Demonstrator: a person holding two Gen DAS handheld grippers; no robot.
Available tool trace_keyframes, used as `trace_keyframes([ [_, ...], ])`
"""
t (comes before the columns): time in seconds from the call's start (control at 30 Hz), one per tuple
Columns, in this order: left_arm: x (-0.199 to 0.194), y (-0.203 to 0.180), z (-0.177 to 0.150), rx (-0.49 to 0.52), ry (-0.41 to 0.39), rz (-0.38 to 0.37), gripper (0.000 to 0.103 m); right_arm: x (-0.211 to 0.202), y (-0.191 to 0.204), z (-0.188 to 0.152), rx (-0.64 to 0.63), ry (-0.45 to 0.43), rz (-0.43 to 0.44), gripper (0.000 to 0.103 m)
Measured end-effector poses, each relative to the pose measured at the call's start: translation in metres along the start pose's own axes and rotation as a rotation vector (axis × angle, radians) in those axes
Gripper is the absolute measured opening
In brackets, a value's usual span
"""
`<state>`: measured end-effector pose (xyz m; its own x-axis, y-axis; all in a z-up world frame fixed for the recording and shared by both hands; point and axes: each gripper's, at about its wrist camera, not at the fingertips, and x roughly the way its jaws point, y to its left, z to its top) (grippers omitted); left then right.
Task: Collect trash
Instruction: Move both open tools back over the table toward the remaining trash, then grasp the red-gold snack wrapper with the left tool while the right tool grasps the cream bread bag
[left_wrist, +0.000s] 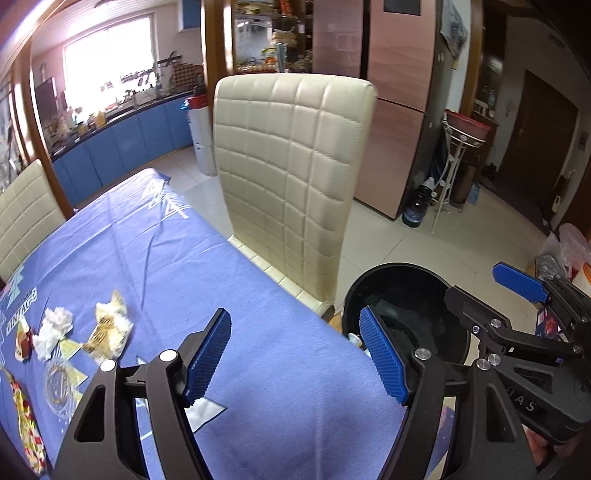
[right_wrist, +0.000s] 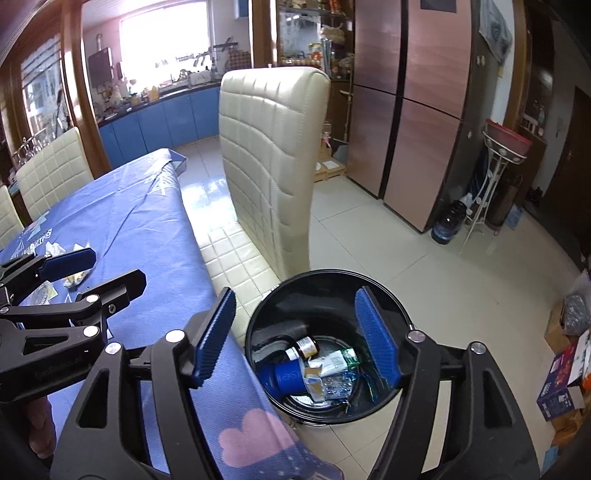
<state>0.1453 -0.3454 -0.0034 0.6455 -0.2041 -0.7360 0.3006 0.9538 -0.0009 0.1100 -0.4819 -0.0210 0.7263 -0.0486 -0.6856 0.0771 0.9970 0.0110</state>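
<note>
A black round trash bin (right_wrist: 388, 295) stands on the floor by the table's corner and holds a blue can (right_wrist: 286, 376), a small brown bottle (right_wrist: 306, 345) and wrappers. My right gripper (right_wrist: 299, 339) is open and empty, above the bin's mouth. My left gripper (left_wrist: 299, 358) is open and empty above the blue tablecloth (left_wrist: 258, 332). To its left lie a crumpled white tissue (left_wrist: 53, 330), a yellow wrapper (left_wrist: 109, 328), a clear wrapper (left_wrist: 61, 384) and a red-patterned wrapper (left_wrist: 26, 417). The bin (left_wrist: 406, 280) also shows in the left wrist view.
A cream padded chair (left_wrist: 291, 177) stands at the table's long edge beside the bin. A second cream chair (right_wrist: 51, 170) is at the far side. A pink fridge (right_wrist: 417, 103), a wire stand (right_wrist: 495, 177) and boxes (right_wrist: 565, 380) line the tiled floor.
</note>
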Motion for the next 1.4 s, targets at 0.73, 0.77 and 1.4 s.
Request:
trace_keyframes([
  [0.73, -0.029, 0.062, -0.026, -0.146, -0.005, 0.143, 0.07, 0.002, 0.063, 0.006, -0.121, 0.002, 0.145, 0.079],
  [0.77, -0.031, 0.064, -0.027, -0.151, -0.004, 0.152, 0.07, 0.003, 0.068, 0.006, -0.13, 0.003, 0.155, 0.079],
  [1.4, -0.063, 0.207, -0.077, -0.351, 0.035, 0.323, 0.07, 0.021, 0.218, 0.011, -0.314, 0.042, 0.32, 0.08],
])
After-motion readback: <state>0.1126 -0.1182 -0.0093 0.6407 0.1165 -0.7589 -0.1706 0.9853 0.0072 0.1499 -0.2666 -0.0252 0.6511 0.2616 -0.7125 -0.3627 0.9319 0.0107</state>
